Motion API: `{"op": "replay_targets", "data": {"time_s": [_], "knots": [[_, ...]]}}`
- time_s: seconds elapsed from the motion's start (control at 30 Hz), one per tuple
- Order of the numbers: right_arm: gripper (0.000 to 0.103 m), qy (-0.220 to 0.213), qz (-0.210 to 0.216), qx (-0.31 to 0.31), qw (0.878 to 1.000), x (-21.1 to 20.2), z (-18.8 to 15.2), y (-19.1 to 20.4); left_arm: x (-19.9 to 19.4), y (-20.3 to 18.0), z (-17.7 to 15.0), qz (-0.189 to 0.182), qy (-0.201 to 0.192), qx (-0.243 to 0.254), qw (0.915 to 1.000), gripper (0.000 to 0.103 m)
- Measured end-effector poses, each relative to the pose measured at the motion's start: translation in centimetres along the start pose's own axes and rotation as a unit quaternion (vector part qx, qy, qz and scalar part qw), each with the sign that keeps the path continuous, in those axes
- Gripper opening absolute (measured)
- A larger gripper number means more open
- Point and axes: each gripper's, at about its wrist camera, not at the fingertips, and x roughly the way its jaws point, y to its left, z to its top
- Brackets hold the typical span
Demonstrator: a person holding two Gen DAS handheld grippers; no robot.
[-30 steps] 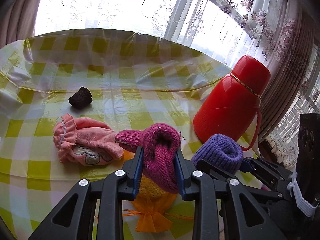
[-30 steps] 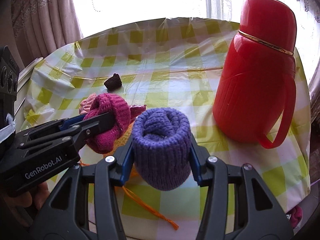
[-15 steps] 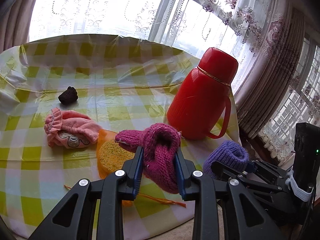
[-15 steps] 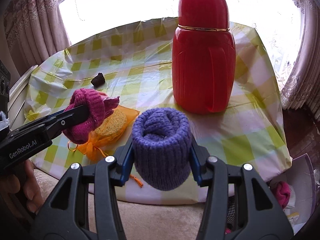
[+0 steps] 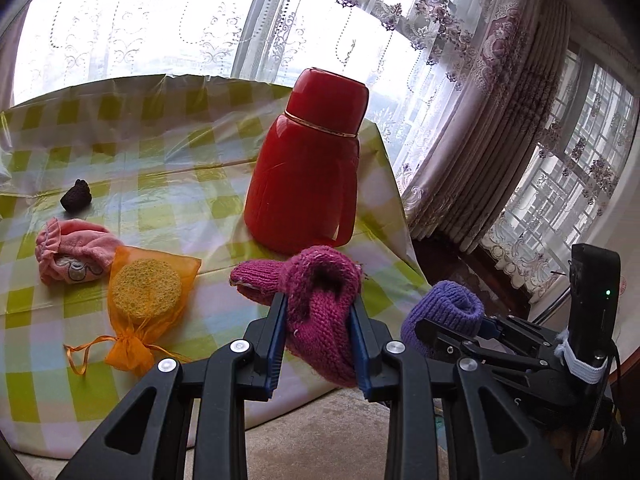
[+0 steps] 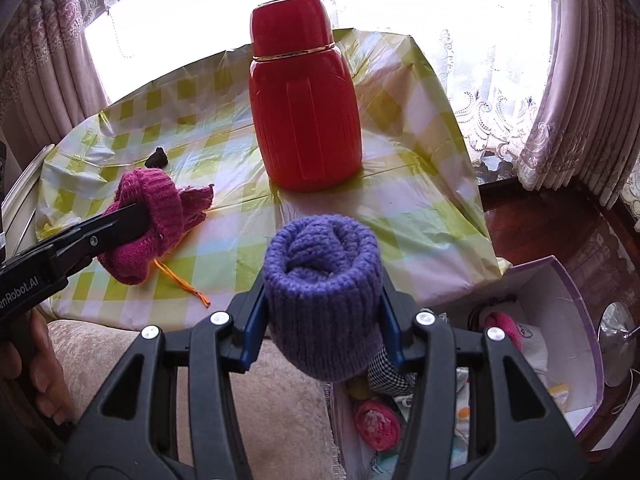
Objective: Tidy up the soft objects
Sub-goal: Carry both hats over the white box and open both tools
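Note:
My left gripper (image 5: 318,320) is shut on a magenta knitted roll (image 5: 320,308), held in the air near the table's front right corner; the same magenta roll (image 6: 152,220) shows at the left of the right wrist view. My right gripper (image 6: 322,308) is shut on a purple knitted roll (image 6: 324,300), which hangs past the table edge above a white box (image 6: 560,320) on the floor. The purple roll (image 5: 444,312) also appears at the right of the left wrist view. On the table lie a pink cloth mitt (image 5: 70,256), an orange mesh pouch (image 5: 148,292) with a yellow sponge, and a small dark knitted piece (image 5: 77,197).
A tall red thermos (image 5: 308,164) stands on the checked tablecloth (image 5: 192,200) near its right edge. The box on the floor holds several soft items, among them a pink ball (image 6: 376,424). Curtains (image 5: 480,140) hang at the right, and beige upholstery (image 6: 280,400) lies below the table edge.
Both grippers have carried their knitted rolls to the right, off the middle of the table toward its right edge. The box on the floor has come into the right wrist view.

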Motion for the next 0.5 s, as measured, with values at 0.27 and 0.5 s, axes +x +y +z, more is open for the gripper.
{"op": "replay_targets", "data": {"time_s": [0.27, 0.5], "knots": [[0.052, -0.001, -0.046, 0.022, 0.999, -2.9, -1.2, -5.1, 0.3, -4.3, -1.0, -0.042, 0.018, 0.028, 0.9986, 0.030], [0.052, 0.001, -0.090, 0.050, 0.995, -5.4, -2.5, -9.6, 0.6, -8.3, -2.4, -0.091, 0.044, 0.055, 0.9934, 0.031]]}}
